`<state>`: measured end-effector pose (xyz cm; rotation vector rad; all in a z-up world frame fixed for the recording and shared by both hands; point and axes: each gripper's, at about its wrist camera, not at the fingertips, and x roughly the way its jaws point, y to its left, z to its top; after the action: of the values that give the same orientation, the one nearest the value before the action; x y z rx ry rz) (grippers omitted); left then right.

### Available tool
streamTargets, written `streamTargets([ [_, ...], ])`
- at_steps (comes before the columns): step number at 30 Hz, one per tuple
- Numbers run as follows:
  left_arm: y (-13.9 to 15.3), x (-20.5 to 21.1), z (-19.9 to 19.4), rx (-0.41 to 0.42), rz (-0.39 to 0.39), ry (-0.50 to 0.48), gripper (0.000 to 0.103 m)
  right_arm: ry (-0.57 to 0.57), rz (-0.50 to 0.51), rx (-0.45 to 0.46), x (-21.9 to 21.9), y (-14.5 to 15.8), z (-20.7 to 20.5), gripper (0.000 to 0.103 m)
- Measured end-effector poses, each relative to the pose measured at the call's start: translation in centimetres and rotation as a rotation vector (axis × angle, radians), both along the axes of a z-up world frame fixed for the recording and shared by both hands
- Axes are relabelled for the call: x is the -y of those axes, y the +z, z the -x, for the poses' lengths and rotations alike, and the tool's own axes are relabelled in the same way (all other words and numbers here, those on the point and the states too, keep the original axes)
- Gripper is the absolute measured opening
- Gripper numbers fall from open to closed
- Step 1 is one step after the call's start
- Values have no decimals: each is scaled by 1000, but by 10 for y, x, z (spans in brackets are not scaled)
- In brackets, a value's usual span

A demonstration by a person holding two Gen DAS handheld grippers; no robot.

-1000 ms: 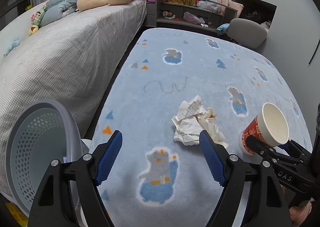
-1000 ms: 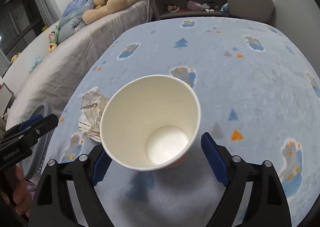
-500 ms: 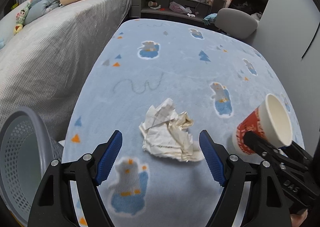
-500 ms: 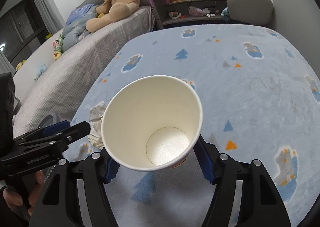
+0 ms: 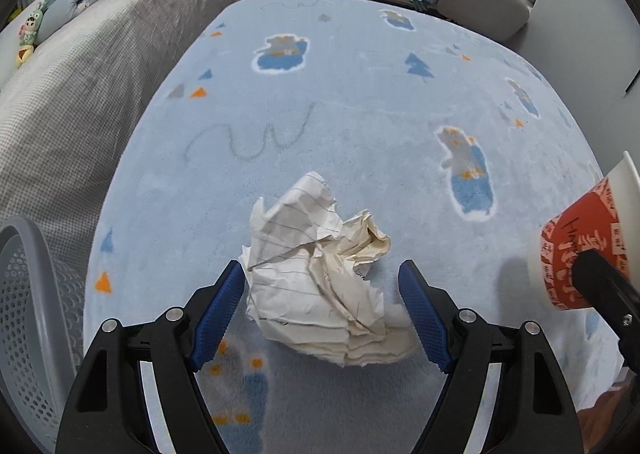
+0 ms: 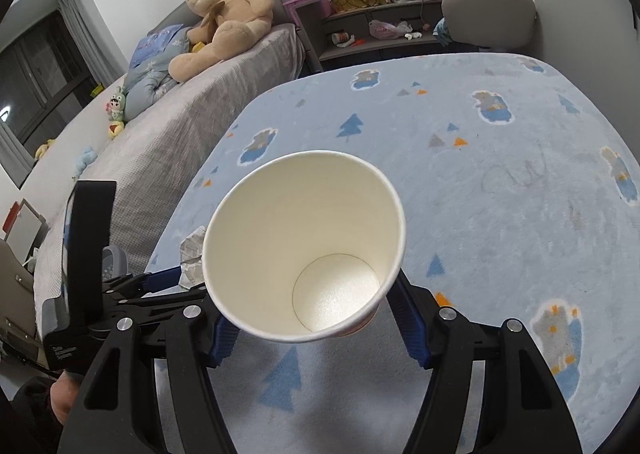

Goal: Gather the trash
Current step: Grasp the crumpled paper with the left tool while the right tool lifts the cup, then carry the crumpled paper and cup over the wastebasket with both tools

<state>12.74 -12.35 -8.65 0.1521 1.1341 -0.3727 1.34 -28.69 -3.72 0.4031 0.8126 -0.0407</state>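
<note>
Cup [image 6: 304,250]: clamped in right gripper [image 6: 316,328], not yet binned. Paper [image 5: 320,286]: on rug [image 5: 360,114], between wide-open left gripper [image 5: 320,318]; bin [image 5: 32,314] at rug's left edge

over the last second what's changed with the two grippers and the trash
The left gripper has advanced on the crumpled paper, which now sits between its open fingers, not yet gripped. The right gripper closed on the paper cup and raised it. The paper itself has not moved on the blue blanket.
</note>
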Motion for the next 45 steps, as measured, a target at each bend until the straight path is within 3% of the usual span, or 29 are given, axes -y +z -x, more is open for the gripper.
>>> streamTargets([
  [3,-3,-1,0,4,-2,3,75,4,4,-5,0,-1,-1,64],
  [5,-2,-1,0,12,-4,4,61,8,7,-11,-1,-3,-2,64],
  [8,2,-6,2,13,13,6,56,13,13,-15,-3,-3,-2,64],
  [18,40,-47,26,103,43,34,55,30,43,-18,-23,5,3,64],
  [31,91,-158,54,234,69,136,55,135,55,-9,-115,25,-5,64],
  [45,94,-284,72,266,4,352,55,349,19,-15,-229,21,-36,64],
])
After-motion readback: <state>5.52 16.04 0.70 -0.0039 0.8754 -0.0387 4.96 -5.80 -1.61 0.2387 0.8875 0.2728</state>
